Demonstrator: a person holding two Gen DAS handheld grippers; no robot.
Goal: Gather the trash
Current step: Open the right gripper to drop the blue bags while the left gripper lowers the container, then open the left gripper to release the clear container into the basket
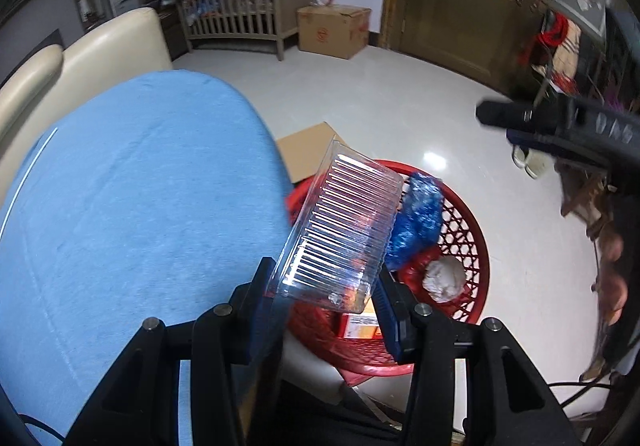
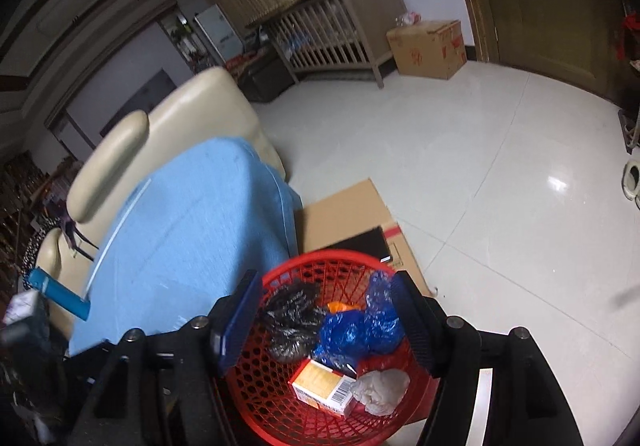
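Holding the clear plastic tray (image 1: 344,230) by its lower edge above the red basket (image 1: 476,242), the left gripper (image 1: 324,298) grips a light, thin, slippery, crush-prone shell best pinched at its stiffer rim, while the right gripper (image 2: 326,320) hovers open and empty.

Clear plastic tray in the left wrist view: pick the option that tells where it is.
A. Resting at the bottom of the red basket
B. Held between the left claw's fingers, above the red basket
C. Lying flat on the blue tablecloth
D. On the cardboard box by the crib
B: the clear plastic tray sits clamped between the left claw fingers, tilted over the red basket, not yet dropped among the trash inside.
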